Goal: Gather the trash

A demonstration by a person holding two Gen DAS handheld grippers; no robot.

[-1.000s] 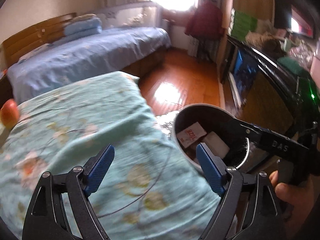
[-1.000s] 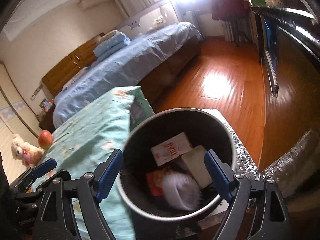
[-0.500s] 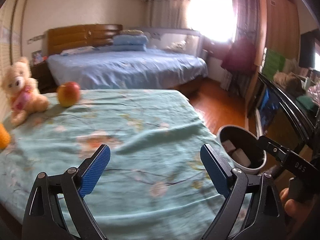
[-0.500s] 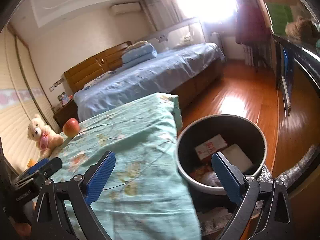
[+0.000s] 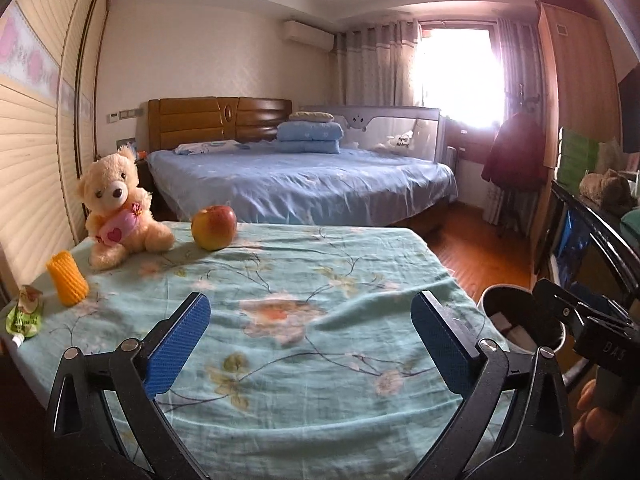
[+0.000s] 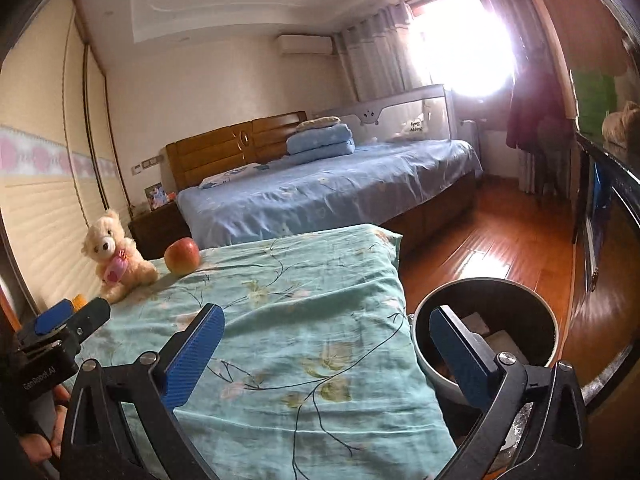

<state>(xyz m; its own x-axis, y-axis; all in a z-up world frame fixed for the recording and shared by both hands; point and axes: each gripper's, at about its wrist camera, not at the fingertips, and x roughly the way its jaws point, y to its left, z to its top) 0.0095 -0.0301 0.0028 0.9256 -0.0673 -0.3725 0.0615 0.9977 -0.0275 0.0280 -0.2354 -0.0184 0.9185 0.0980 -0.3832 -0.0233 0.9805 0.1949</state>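
Note:
A round dark trash bin [image 6: 486, 322] stands on the floor at the right edge of the table, with several pieces of trash inside; it also shows in the left wrist view [image 5: 520, 320]. A crumpled green squeeze pouch [image 5: 24, 314] lies at the table's left edge. My left gripper [image 5: 310, 344] is open and empty above the teal floral tablecloth [image 5: 304, 280]. My right gripper [image 6: 326, 356] is open and empty, over the table's right edge beside the bin. The right gripper's body shows at the right in the left wrist view, partly hiding the bin.
A teddy bear [image 5: 118, 210], an apple [image 5: 213, 227] and a yellow corn cob [image 5: 67, 284] sit at the table's far left. A blue bed [image 5: 300, 180] lies behind. A wooden floor [image 6: 500, 248] and a dark TV cabinet [image 6: 608, 208] are on the right.
Both grippers have lifted and swung left, away from the bin toward the table. The bear, apple, corn and pouch have come into view. Both stayed open.

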